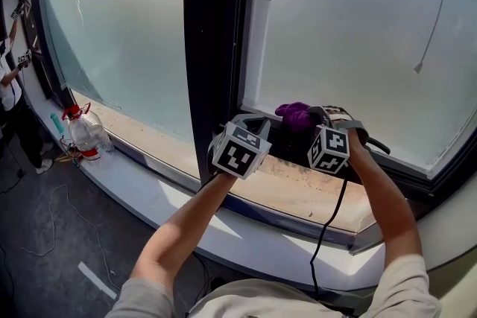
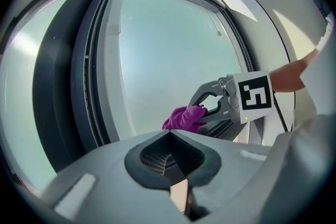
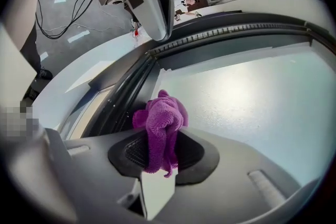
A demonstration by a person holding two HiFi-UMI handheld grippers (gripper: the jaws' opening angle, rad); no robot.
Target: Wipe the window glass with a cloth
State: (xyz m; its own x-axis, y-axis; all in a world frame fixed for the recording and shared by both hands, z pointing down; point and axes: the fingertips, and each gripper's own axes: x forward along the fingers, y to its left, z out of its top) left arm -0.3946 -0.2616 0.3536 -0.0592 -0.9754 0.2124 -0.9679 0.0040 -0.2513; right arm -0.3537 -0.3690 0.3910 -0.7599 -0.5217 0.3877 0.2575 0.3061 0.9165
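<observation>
Step in hand: we judge that we are bringing the cloth [image 3: 160, 123] to the right-hand window pane [image 1: 358, 33], low down by its bottom left corner, next to the dark mullion [image 1: 212, 33].
Right gripper [image 3: 160, 152]: clenched on the purple cloth, and a bunched wad stands out past the jaw tips.
Left gripper [image 2: 170, 157]: its jaws are together with nothing between them. It sits just beside the right one, in front of the mullion.
Where the cloth is: just above the bottom frame rail [image 1: 387, 160], near the glass. We cannot tell if it touches the glass.
Cloth axis: its long axis runs along the jaws. A short tail is tucked back between them, and the fluffy end points away from us at the pane.
Doing it well: we should press only the wad to the glass and keep the hard jaw tips off it. We should tilt the gripper so more cloth lies flat. Strokes should start at the corner, overlap, and run along the bottom edge before working upward.
Risk: so small a wad may slip back into the jaws under pressure, so we should keep the clamp firm.
</observation>
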